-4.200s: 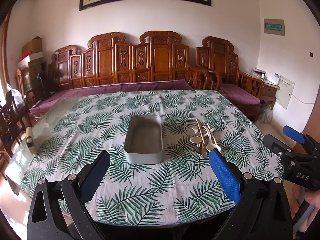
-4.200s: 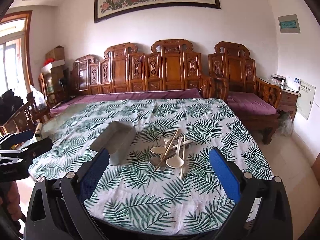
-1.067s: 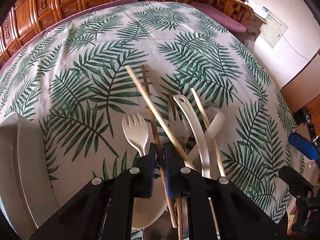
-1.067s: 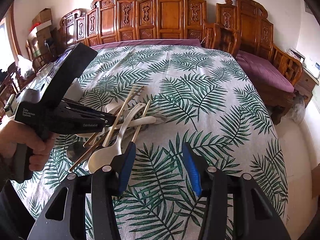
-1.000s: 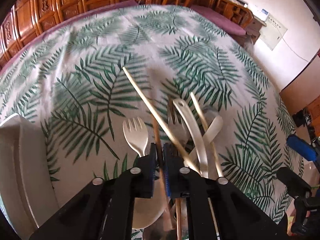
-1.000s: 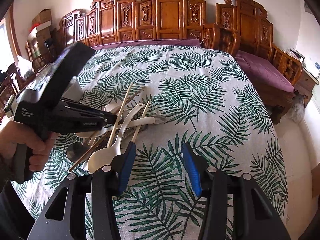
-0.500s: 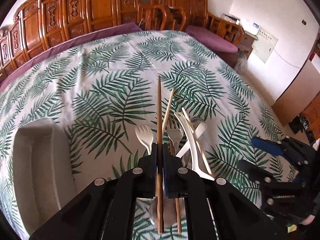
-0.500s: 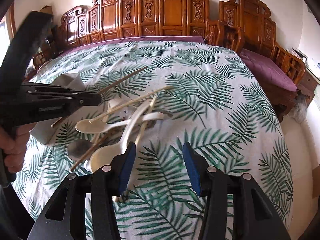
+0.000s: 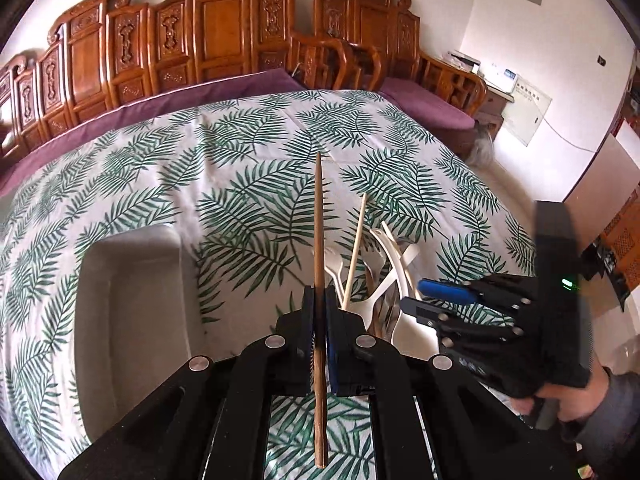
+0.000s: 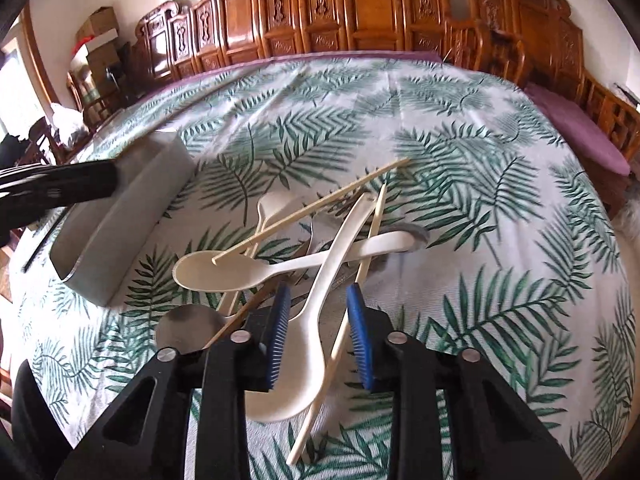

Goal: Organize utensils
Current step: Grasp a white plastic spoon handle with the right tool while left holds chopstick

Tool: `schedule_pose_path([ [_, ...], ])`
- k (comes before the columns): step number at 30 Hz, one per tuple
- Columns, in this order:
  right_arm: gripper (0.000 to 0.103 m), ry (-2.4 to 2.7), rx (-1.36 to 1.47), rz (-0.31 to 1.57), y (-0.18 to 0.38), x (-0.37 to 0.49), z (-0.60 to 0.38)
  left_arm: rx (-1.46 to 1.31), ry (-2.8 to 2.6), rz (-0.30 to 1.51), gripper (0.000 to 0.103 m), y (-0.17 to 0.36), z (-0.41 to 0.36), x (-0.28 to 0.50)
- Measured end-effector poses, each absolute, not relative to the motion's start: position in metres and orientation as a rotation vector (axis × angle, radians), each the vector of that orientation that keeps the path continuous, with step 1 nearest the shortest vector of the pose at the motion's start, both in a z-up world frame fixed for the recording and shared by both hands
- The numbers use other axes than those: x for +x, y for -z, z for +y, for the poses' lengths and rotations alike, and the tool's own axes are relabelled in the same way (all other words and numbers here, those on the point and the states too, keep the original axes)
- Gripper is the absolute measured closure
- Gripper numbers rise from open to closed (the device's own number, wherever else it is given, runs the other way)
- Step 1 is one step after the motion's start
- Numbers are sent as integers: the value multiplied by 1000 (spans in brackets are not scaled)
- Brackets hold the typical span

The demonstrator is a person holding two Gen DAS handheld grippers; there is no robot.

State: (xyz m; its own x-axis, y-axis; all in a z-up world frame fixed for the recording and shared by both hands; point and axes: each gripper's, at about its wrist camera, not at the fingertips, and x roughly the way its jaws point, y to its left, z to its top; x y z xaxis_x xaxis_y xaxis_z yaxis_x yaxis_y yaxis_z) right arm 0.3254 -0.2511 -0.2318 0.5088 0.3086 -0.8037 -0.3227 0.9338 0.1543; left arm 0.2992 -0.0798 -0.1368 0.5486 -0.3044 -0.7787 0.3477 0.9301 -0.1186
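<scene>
Carved wooden benches with purple cushions stand behind a table (image 9: 248, 152) covered by a cloth printed with green palm leaves. On this cloth a grey rectangular tray (image 9: 132, 300) lies to the left, and a heap of utensils (image 10: 304, 248) lies well apart from it to the right: pale spoons, a pale fork, a metal spoon and some light chopsticks, all crossing one another. The left gripper (image 9: 319, 304) is clamped on one dark brown chopstick (image 9: 319, 216), which is lifted off the cloth; its long axis runs straight ahead along the fingers, with the thin tip pointing away. The tray is beside this chopstick on its left, and its long side runs nearly the same way, so I judge that the stick needs only to go sideways and down, with little turning. The right gripper (image 10: 318, 328) is over the heap with its jaws closing; between the pads are the handle of a pale spoon (image 10: 316, 304) and a light chopstick (image 10: 340, 336), both pointing forward and a little to the right. The pads do not seem to press them yet. This gripper may catch both pieces together.
</scene>
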Motion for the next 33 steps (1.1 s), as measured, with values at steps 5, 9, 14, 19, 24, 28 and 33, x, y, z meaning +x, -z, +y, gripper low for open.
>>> schedule_pose_path([
  [5,77,-407,11,982,232,334,-251,37,388,906,99,137,-70,287],
  [9,79,-395,-46,992,234,336,-242,41,387,901,99,136,-64,279],
  [14,80,-382,-65,1011,234,339,-238,38,383,894,99,133,-57,274],
  [19,85,-358,-105,1033,234,342,-237,24,369,888,99,129,-48,272],
  [24,85,-332,-103,1061,235,342,-236,12,362,885,99,128,-39,267],
  [28,87,-311,-84,1081,234,344,-237,6,357,883,99,127,-35,265],
  [33,96,-304,-128,1066,231,335,-234,4,352,878,99,124,-30,261],
])
